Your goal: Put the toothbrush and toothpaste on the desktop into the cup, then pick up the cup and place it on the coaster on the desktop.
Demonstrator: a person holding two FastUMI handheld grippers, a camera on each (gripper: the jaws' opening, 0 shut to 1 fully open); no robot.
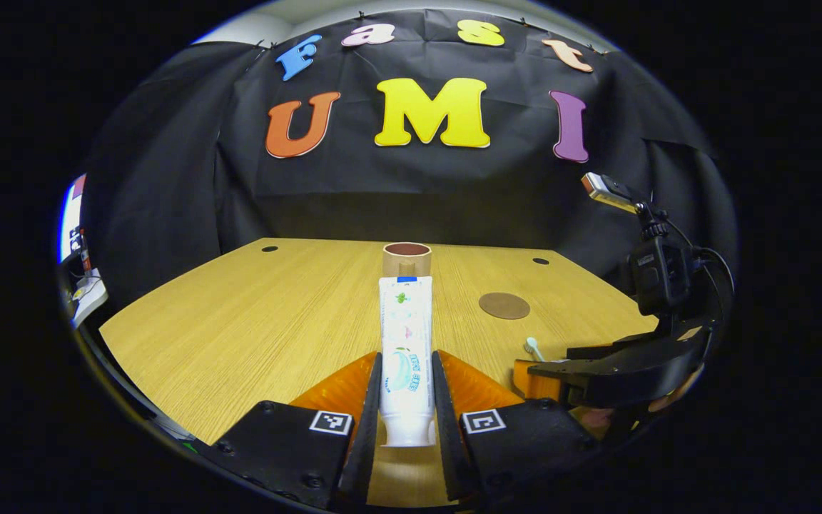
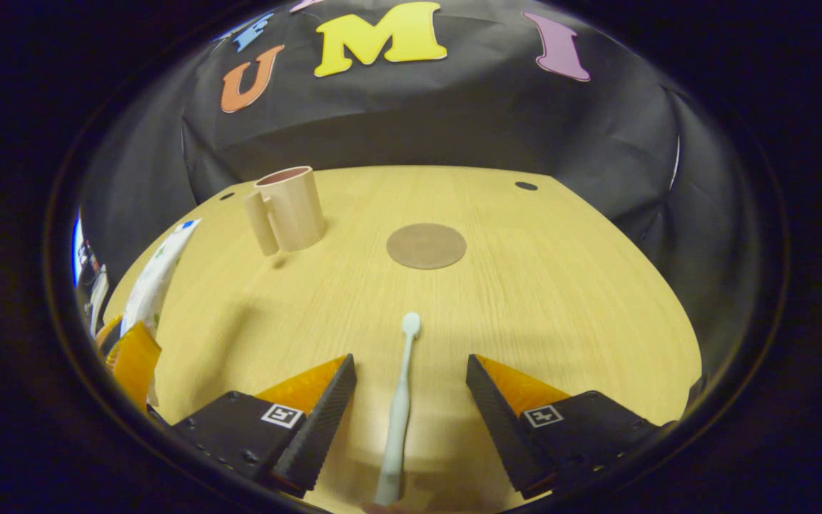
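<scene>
My left gripper is shut on a white toothpaste tube, held lengthwise above the wooden desktop and pointing at the beige cup at the far side. A round brown coaster lies right of the cup. In the right gripper view, my right gripper is open, its fingers either side of a pale toothbrush lying on the desktop, head pointing away. The cup with its handle stands at far left, the coaster ahead. The toothpaste tube shows at the left edge.
The right gripper's black body and camera mount sit at the right in the left gripper view, with the toothbrush head beside it. Small dark holes mark the desktop's far corners. Black cloth walls surround the desk.
</scene>
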